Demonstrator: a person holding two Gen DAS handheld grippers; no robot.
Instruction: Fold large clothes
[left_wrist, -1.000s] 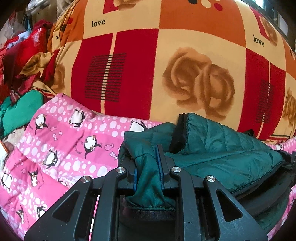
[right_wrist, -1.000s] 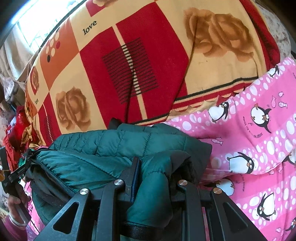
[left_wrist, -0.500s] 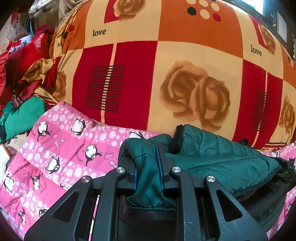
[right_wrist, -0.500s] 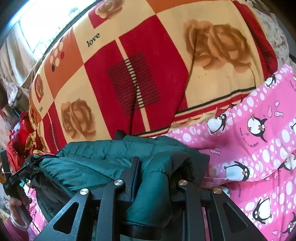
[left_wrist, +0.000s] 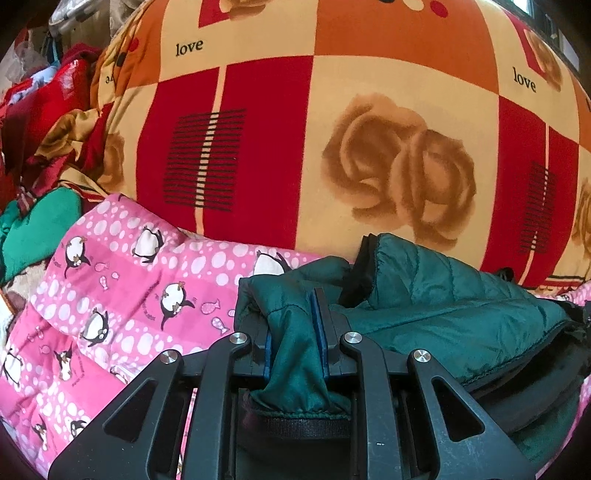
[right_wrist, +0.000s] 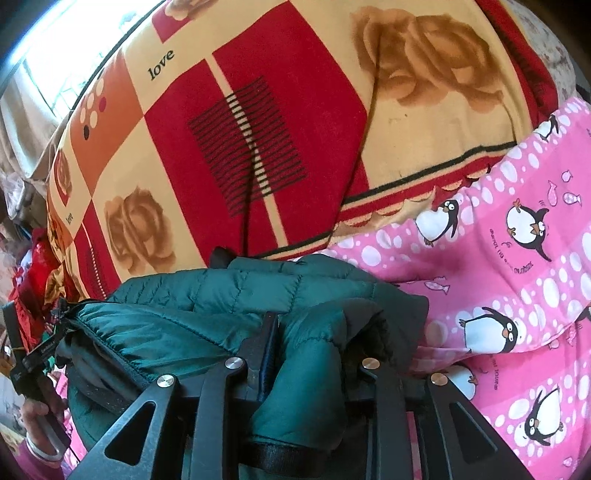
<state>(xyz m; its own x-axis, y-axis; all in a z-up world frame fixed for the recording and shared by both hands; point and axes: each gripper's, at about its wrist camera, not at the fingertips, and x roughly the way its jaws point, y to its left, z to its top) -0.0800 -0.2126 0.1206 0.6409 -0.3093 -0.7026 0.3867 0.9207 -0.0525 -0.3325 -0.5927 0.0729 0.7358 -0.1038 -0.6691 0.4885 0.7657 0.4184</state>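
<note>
Each hand-held gripper, left and right, clamps a sleeve, seemingly, of the green jacket (over the penguin quilt).

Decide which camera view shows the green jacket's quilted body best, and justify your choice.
The right wrist view: the green jacket spreads across it, quilting and hem seam plain, beside the right gripper. The left wrist view shows a folded part behind the left gripper.

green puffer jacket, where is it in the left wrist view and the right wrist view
Left wrist: the green puffer jacket fills the lower right, its cuff clamped in the left gripper.
Right wrist: the jacket fills the lower left and centre, a sleeve clamped in the right gripper.
Shared landmark: the pink penguin quilt.
</note>
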